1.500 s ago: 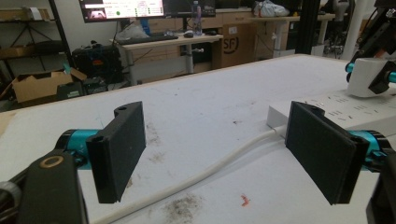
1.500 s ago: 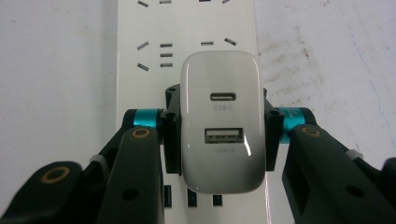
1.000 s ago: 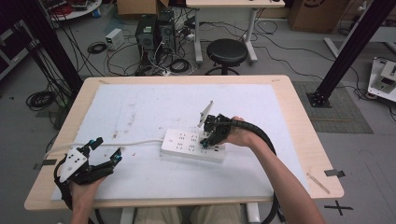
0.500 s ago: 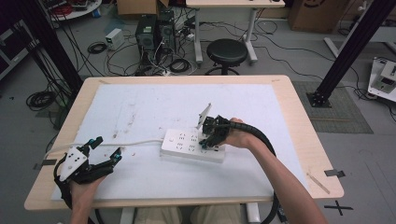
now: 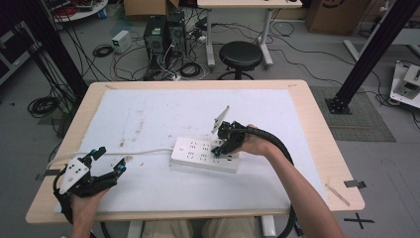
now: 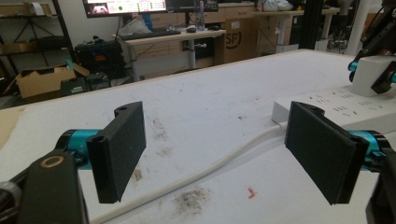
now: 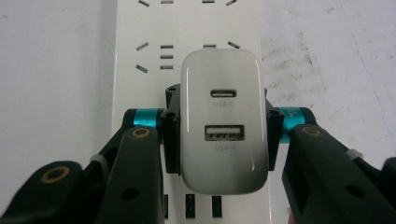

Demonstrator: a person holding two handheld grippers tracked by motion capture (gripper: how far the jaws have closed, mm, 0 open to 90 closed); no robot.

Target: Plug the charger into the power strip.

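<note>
A white power strip (image 5: 203, 154) lies near the middle of the table, its white cord (image 5: 143, 151) running off to the left. My right gripper (image 5: 221, 147) is shut on a white USB charger (image 7: 224, 121) with a USB-C and a USB-A port, held right over the strip's sockets (image 7: 163, 56). In the left gripper view the strip (image 6: 336, 108) and the charger (image 6: 371, 74) show at the right, with the cord (image 6: 219, 163) crossing between my jaws. My left gripper (image 5: 109, 163) rests open at the table's front left, nothing between its pads (image 6: 123, 140).
A white mat (image 5: 163, 114) with dirty smudges covers the wooden table (image 5: 322, 148). Behind the table stand a black stool (image 5: 240, 55), a computer tower (image 5: 159, 37) and loose cables on the floor. A black frame post (image 5: 369, 54) rises at the right.
The right gripper has shifted slightly with the charger over the strip. The left gripper stays where it was.
</note>
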